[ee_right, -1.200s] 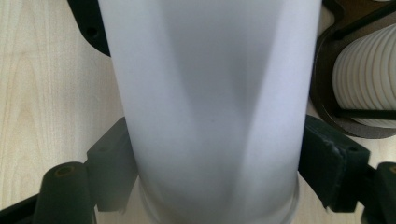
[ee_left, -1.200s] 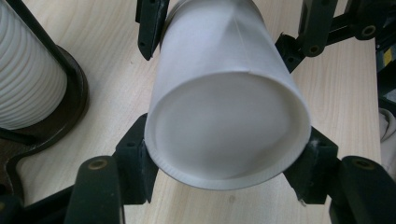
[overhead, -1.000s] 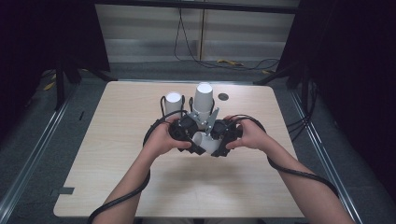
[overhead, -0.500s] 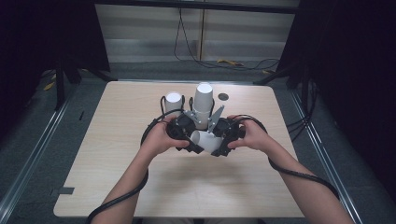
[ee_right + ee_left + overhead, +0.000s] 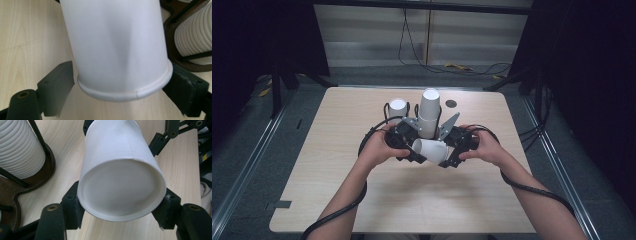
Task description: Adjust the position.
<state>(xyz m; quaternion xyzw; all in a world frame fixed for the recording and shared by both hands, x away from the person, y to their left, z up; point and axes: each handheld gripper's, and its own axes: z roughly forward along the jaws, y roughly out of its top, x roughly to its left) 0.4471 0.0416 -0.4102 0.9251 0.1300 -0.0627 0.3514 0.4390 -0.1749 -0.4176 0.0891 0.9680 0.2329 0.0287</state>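
White paper cup between both grippers — base in left gripper, rim in right gripper.

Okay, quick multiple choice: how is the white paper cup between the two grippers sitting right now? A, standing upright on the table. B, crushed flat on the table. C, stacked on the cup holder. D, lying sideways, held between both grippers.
D: in the high view the paper cup lies on its side between the left gripper and right gripper, and each gripper view shows its jaws closed against one end.
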